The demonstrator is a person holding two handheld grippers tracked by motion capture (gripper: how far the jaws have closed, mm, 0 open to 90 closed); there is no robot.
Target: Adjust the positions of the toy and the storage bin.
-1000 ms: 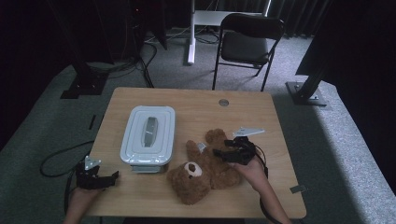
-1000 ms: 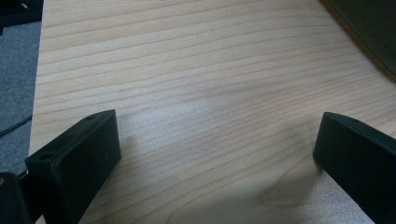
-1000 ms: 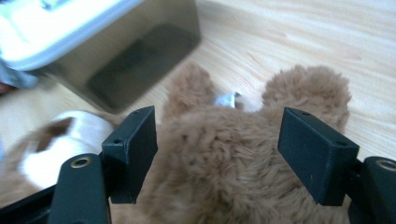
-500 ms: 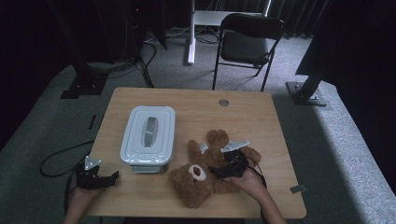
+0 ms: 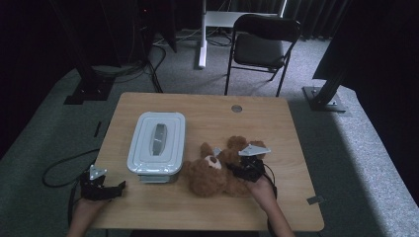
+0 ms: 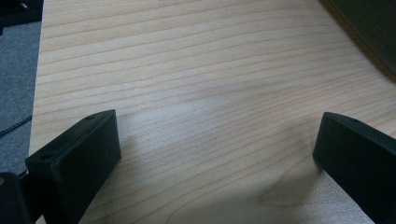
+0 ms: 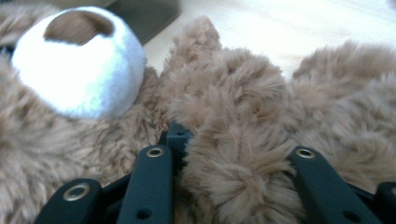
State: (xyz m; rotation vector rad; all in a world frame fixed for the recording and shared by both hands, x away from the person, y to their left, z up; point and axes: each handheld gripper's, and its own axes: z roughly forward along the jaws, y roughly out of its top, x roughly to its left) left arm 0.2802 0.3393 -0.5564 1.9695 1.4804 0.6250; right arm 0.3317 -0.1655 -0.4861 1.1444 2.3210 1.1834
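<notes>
I have the right gripper (image 5: 245, 170) on the teddy bear (image 5: 210, 174), which lies on the worktop (image 5: 276, 128) just beside the white lidded container (image 5: 156, 143). Its jaws straddle a fur limb, partly closed. I judge a firm squeeze deep in the plush is needed before lifting. The left gripper (image 5: 101, 187) rests wide open, empty
</notes>
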